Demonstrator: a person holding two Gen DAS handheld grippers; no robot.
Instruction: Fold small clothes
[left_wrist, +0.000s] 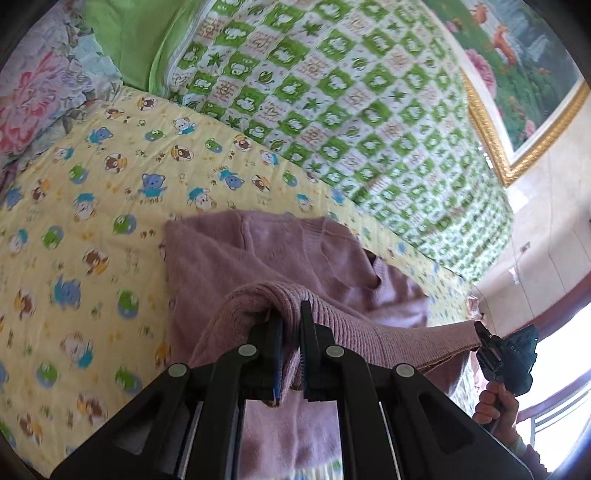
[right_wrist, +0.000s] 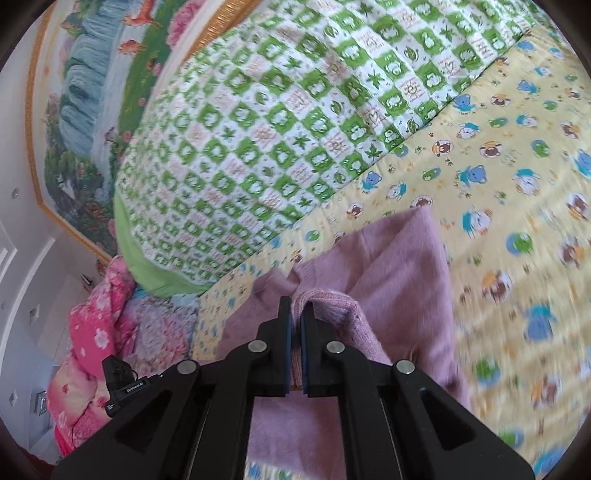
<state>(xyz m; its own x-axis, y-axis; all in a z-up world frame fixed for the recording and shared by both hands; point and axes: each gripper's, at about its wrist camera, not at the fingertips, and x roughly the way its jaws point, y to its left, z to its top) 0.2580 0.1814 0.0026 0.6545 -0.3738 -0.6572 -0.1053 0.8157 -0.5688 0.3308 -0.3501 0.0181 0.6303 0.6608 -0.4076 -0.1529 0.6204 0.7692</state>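
Note:
A small mauve knit sweater lies on a yellow cartoon-bear bedsheet. My left gripper is shut on the sweater's ribbed hem, which drapes over its fingers and is lifted above the rest of the garment. My right gripper is shut on the other end of the same hem; it also shows at the right edge of the left wrist view, held by a hand. The hem stretches taut between the two grippers. The sweater body lies on the sheet below.
A folded green-and-white checked quilt lies on the bed beyond the sweater. Floral bedding is piled at one side, pink floral bedding at the bed's edge. A gold-framed painting hangs on the wall.

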